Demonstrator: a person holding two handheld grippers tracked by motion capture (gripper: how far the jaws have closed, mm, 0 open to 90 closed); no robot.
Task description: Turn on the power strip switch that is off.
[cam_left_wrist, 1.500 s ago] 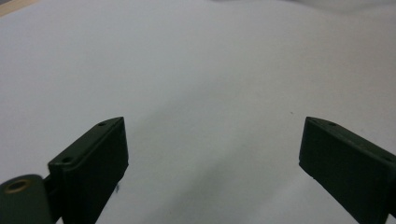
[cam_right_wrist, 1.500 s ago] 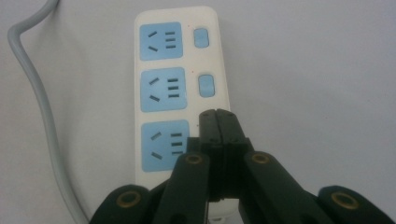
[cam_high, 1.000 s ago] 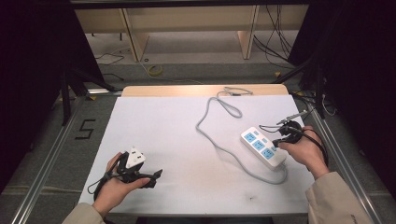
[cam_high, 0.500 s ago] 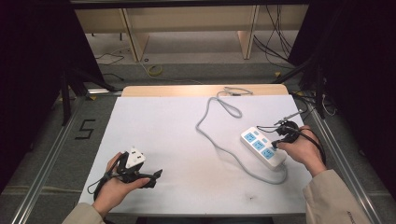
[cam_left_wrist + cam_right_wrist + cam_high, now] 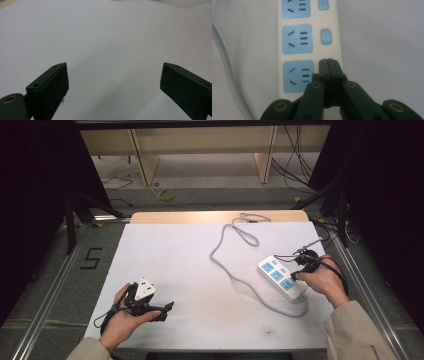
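Down at the near edge of the table (image 5: 200,270), your left hand (image 5: 120,320) rests close to the near left corner with the left gripper (image 5: 162,310) pointing right across the white top. Its jaws stand spread wide with nothing between them, and ahead of them in the left gripper view lies only bare white surface. That leaves you a broad open stretch through the middle of the table.

Over at the right, your right hand (image 5: 322,280) sits close to the right edge, holding the right gripper (image 5: 328,62) with its jaws pressed together. Their tips lie over the switch side of the power strip (image 5: 281,277), just beside the nearest blue socket (image 5: 298,76); whether they touch it, you cannot tell. The strip lies at an angle near the right edge.

Its grey cord (image 5: 235,265) leaves the near end, curves left across the table, then runs away in a loop to the far edge. Beyond that edge a strip of bare wood shows, then the floor.
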